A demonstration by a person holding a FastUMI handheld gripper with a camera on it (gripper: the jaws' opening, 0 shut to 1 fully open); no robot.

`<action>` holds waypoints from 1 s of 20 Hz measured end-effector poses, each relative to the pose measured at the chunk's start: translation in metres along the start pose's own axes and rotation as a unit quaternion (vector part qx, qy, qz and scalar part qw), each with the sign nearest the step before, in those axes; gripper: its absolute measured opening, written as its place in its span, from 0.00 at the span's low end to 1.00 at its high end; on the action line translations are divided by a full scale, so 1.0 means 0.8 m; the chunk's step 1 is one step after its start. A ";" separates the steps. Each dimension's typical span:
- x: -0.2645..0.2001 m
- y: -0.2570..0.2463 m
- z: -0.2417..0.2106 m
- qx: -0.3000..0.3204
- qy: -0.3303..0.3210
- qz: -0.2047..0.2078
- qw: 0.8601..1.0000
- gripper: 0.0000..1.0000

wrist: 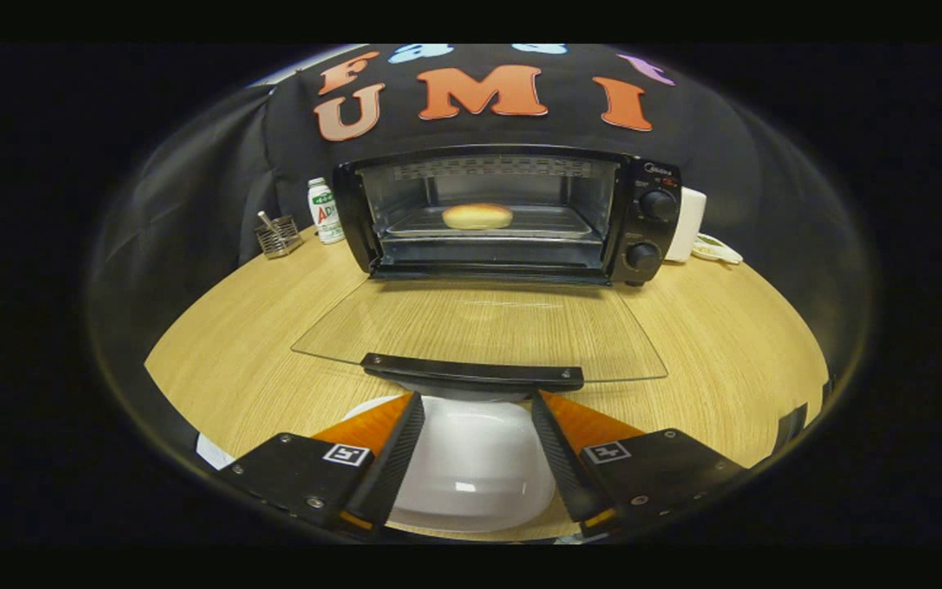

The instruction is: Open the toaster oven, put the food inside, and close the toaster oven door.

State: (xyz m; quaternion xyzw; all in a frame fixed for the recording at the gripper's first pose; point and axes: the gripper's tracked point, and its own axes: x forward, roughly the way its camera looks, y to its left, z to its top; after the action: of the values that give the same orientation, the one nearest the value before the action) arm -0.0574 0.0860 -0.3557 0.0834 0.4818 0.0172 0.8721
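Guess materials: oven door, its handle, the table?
Door: clear glass, the wood grain shows through. Handle: looks like black plastic, dull sheen. Table: light wood-grain, probably laminate. Gripper open, fingers just short of the handle.

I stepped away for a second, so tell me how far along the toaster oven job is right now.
Done: the toaster oven is open, its glass door folded down flat, and the bun sits on the rack inside. In hand: the claw is open, holding nothing, just short of the door handle, above a white plate. Left: closing the door.
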 end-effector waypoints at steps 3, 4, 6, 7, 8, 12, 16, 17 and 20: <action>0.000 -0.001 0.011 0.017 0.002 0.000 1.000 0.80; 0.000 -0.002 0.011 0.022 0.008 -0.001 1.000 0.79; -0.001 0.001 0.012 0.023 0.010 0.002 1.000 0.80; -0.003 0.001 0.014 0.026 0.006 0.003 1.000 0.80; -0.005 0.001 0.016 0.029 0.005 0.004 1.000 0.80; -0.015 0.001 0.030 0.038 -0.008 0.007 0.999 0.80; -0.028 0.001 0.055 0.025 -0.036 0.003 0.999 0.80; -0.031 0.001 0.063 0.020 -0.045 0.001 0.999 0.80; -0.042 0.000 0.099 0.002 -0.088 -0.007 0.996 0.80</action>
State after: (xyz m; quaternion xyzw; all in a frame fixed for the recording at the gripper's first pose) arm -0.0084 0.0723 -0.2861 0.0828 0.4039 0.0028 0.9110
